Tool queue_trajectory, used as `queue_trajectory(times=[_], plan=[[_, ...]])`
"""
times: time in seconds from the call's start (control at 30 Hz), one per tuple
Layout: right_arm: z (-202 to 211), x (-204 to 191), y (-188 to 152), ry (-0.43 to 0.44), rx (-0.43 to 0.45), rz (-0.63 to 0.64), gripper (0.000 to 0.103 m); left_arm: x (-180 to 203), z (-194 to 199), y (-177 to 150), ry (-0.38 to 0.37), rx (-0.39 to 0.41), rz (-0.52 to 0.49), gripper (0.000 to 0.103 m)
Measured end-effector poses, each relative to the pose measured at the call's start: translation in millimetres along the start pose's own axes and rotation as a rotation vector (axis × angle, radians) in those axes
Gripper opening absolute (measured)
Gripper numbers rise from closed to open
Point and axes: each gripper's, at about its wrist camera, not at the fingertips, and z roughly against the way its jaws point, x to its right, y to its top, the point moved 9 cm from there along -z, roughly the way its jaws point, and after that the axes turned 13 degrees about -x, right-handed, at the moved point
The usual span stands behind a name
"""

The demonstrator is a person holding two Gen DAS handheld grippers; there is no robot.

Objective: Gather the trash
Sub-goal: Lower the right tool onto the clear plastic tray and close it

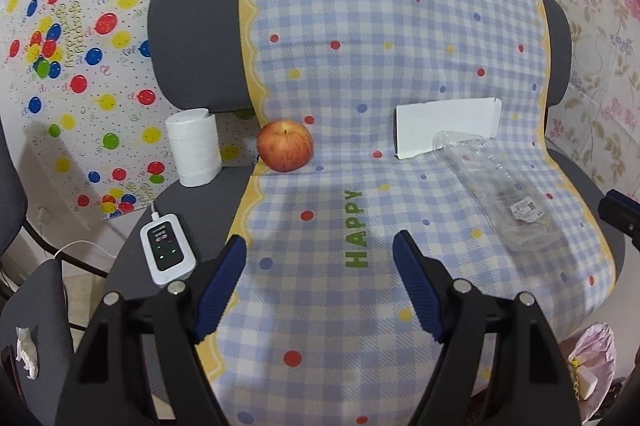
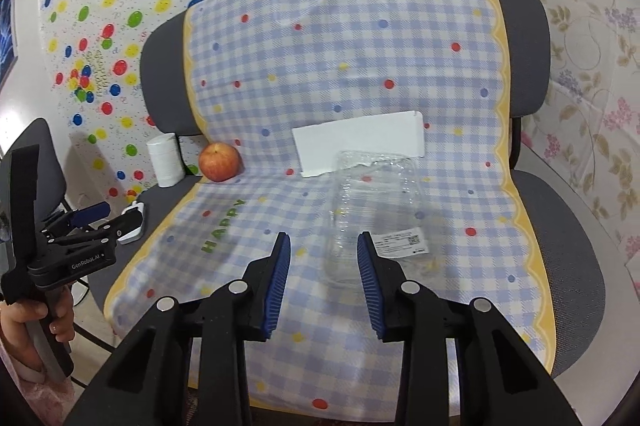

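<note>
A clear plastic wrapper (image 2: 376, 209) with a white label lies on the checked blanket (image 2: 360, 73) over a grey chair; it also shows in the left wrist view (image 1: 500, 193). A white card (image 2: 360, 141) leans on the backrest behind it, also in the left wrist view (image 1: 444, 125). My right gripper (image 2: 324, 246) is open, its near end of the wrapper between the fingers. My left gripper (image 1: 320, 246) is open and empty above the seat, also seen at the left in the right wrist view (image 2: 92, 214).
A red apple (image 1: 285, 145) and a white roll (image 1: 195, 145) stand at the seat's back left. A white controller with a cable (image 1: 167, 248) lies on the seat's left edge. A pink bag (image 1: 592, 366) hangs low right. Patterned sheets cover the walls.
</note>
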Motion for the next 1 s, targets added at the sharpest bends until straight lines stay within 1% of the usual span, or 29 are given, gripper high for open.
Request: queue_trajectory(times=[0.03,0.13,0.23,0.53,0.63,0.7,0.83,1.0], plan=[[-4,4,1,-0.007,-0.005,-0.007,0.036,2,-4,1,-0.002,-0.002,-0.005,0.074],[-13,14,2,-0.018,-0.012,-0.02,0.036,6,-19,7,-0.006,-0.01,-0.016,0.083],[-26,26,5,-0.028,-0.031,-0.042,0.037,9,-32,14,-0.014,-0.015,-0.015,0.085],[-53,69,17,-0.082,-0.07,-0.092,0.037,23,-80,37,-0.037,-0.036,-0.04,0.086],[-68,85,19,-0.093,-0.099,-0.106,0.034,32,-92,45,-0.046,-0.038,-0.061,0.086],[-83,93,23,-0.098,-0.127,-0.108,0.032,38,-99,54,-0.051,-0.034,-0.078,0.086],[-112,102,32,-0.09,-0.172,-0.111,0.032,53,-110,72,-0.072,-0.024,-0.11,0.086],[-146,116,41,-0.126,-0.225,-0.114,0.032,70,-131,93,-0.097,-0.04,-0.145,0.086]])
